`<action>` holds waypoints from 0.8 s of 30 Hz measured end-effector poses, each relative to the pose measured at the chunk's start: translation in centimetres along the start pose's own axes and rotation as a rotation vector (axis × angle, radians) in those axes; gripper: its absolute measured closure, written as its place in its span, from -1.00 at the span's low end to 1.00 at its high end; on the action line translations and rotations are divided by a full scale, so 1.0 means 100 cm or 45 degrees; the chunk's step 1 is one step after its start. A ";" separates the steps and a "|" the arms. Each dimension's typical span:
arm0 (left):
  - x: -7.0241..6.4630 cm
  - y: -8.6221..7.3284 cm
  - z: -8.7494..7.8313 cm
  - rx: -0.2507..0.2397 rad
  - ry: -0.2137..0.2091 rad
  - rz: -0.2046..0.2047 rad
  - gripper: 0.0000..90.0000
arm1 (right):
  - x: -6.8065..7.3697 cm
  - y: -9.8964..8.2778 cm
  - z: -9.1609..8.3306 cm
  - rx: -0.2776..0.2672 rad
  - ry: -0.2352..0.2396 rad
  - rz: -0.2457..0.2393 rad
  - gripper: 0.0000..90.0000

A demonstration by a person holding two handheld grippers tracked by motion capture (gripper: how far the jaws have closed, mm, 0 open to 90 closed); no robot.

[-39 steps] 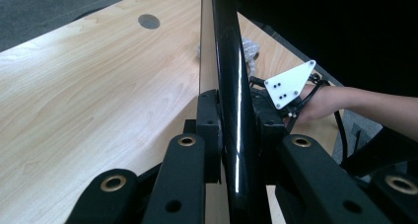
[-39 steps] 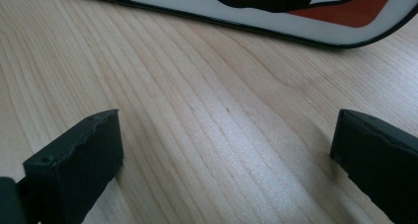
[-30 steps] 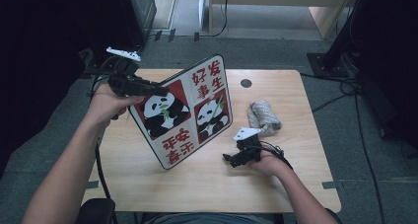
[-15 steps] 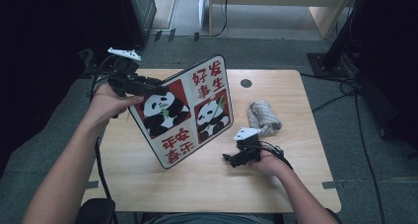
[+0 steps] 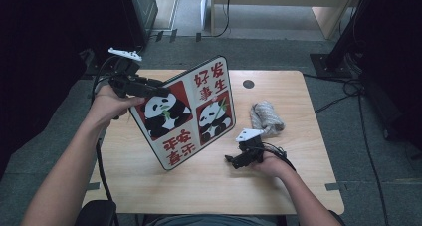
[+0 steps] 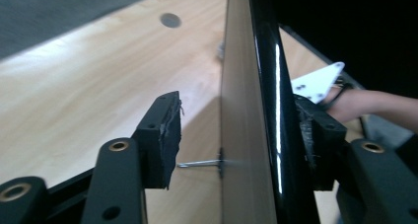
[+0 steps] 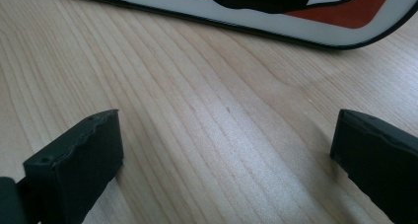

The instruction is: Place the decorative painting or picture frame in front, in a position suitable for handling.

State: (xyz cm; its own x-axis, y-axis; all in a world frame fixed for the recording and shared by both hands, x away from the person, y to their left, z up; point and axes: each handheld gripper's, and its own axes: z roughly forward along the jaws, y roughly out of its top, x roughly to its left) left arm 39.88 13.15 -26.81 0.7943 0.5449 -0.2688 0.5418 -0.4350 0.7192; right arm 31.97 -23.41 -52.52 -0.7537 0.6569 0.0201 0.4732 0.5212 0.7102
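Standing tilted on its lower edge on the table [image 5: 278, 186], the panda board [image 5: 186, 111] sits between the left gripper [image 5: 149, 90] jaws, which have just been opening; 1 pad is clear of it. It could topple, being unclamped. Right gripper [image 5: 236, 161] rests open, empty. The board's pose looks unchanged from earlier.
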 end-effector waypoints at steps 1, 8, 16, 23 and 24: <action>0.001 -0.001 0.000 0.000 -0.014 -0.004 -0.05 | 0.000 0.000 0.000 -0.002 -0.001 0.002 -1.00; 0.003 -0.001 0.000 0.013 -0.108 -0.013 -0.35 | 0.000 0.000 0.000 0.000 0.001 0.000 -1.00; -0.004 -0.004 -0.011 -0.013 -0.005 0.042 -0.30 | 0.000 0.000 0.000 -0.001 -0.001 0.002 -1.00; -0.005 -0.015 -0.018 -0.047 0.038 0.052 -0.28 | 0.000 0.000 0.000 -0.001 0.000 0.001 -1.00; -0.005 -0.017 -0.018 -0.045 0.045 0.054 -0.28 | 0.000 0.000 0.000 -0.001 0.000 0.001 -1.00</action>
State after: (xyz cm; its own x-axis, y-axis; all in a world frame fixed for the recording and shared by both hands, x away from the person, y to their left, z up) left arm 38.03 14.90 -26.68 0.8058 0.5516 -0.2152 0.4971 -0.4328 0.7521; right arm 31.96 -23.41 -52.52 -0.7532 0.6575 0.0208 0.4738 0.5202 0.7106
